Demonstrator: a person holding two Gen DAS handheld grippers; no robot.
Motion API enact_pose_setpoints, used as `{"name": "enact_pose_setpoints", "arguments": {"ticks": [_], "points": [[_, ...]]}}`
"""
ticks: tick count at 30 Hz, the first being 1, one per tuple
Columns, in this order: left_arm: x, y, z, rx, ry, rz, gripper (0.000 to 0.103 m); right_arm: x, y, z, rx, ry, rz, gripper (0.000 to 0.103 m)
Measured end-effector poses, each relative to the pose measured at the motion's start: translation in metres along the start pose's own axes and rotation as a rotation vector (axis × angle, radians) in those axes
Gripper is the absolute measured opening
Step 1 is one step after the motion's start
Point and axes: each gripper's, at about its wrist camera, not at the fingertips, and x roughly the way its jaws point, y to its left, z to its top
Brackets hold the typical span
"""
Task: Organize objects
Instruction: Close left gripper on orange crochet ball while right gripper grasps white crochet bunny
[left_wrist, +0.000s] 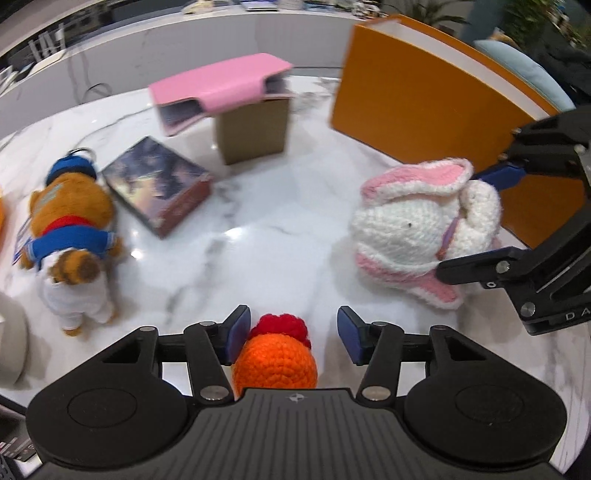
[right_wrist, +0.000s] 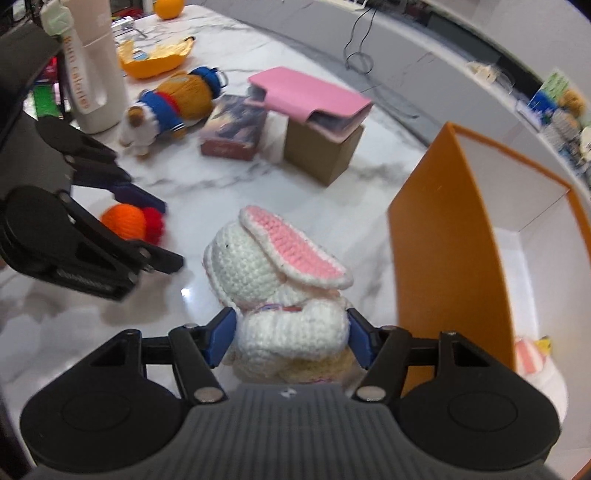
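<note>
Right gripper (right_wrist: 291, 338) clamping crochet rabbit (right_wrist: 273, 273), orange box (right_wrist: 447, 236) beside.

The tall white bottle (right_wrist: 96, 70) at the far left of the marble counter carries orange lettering running down its side; it looks like "Burn Calories", though the first word is soft. On the black body of the right gripper (left_wrist: 476, 221), seen from the left wrist, pale capitals "DA" show before the edge cuts them off. The box covers are too blurred to read.
</note>
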Motion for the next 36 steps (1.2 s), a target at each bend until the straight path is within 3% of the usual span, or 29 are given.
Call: {"name": "enact_pose_setpoints", "arguments": {"ticks": [3, 5, 8, 13, 18, 26, 29, 36], "points": [[-0.001, -0.001, 0.002, 0.012, 0.016, -0.017, 0.065, -0.002, -0.003, -0.001, 0.014, 0.001, 0.024, 0.066], [-0.005, 0.004, 0.004, -0.006, 0.019, -0.01, 0.075, -0.003, -0.005, -0.001, 0.03, -0.014, 0.034, 0.067], [-0.014, 0.005, 0.002, 0.001, 0.002, -0.003, 0.086, -0.003, -0.004, 0.001, 0.022, -0.04, 0.026, 0.079], [-0.006, 0.0, -0.001, 0.06, 0.046, 0.04, 0.085, 0.005, 0.0, 0.002, -0.013, -0.04, 0.003, 0.08], [-0.004, 0.0, -0.002, 0.078, 0.055, 0.04, 0.079, 0.014, 0.005, 0.001, -0.037, -0.044, -0.01, 0.083], [-0.003, 0.007, -0.004, 0.06, 0.058, 0.023, 0.047, 0.025, 0.01, 0.003, -0.059, -0.053, -0.008, 0.085], [-0.004, 0.008, -0.004, 0.057, 0.058, 0.013, 0.047, 0.031, 0.013, 0.001, -0.074, -0.025, -0.008, 0.075], [-0.007, 0.012, -0.005, 0.037, 0.047, 0.021, 0.047, 0.027, 0.008, 0.002, -0.038, -0.024, -0.01, 0.073]]}}
